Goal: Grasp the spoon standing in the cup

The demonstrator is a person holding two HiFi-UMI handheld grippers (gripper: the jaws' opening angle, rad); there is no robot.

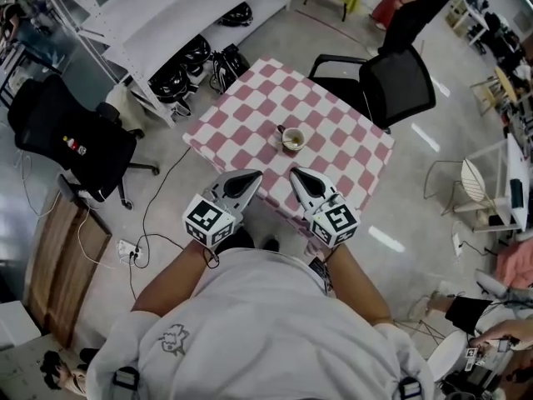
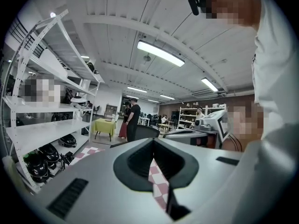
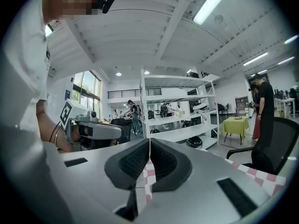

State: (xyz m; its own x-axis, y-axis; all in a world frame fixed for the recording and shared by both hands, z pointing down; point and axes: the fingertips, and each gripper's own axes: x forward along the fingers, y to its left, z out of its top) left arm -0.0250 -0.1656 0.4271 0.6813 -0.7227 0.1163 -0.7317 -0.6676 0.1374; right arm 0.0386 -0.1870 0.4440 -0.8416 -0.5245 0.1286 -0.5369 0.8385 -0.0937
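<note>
A small cup (image 1: 292,139) stands on the table with the pink-and-white checked cloth (image 1: 250,111), near its middle. A pale spoon (image 1: 293,143) rests in the cup, too small to make out in detail. My left gripper (image 1: 254,174) and right gripper (image 1: 294,172) hang side by side over the table's near edge, both short of the cup and pointing towards it. Each is shut with nothing between its fingers. In the left gripper view (image 2: 153,142) and the right gripper view (image 3: 149,141) the jaws meet at the tips and only checked cloth shows behind them; the cup is hidden.
A black office chair (image 1: 396,83) stands at the table's far right side, another black chair (image 1: 67,136) on the floor to the left. White shelving with helmets (image 1: 179,52) runs along the back left. Cables and a power strip (image 1: 129,251) lie on the floor. A person in black (image 1: 416,7) stands far behind.
</note>
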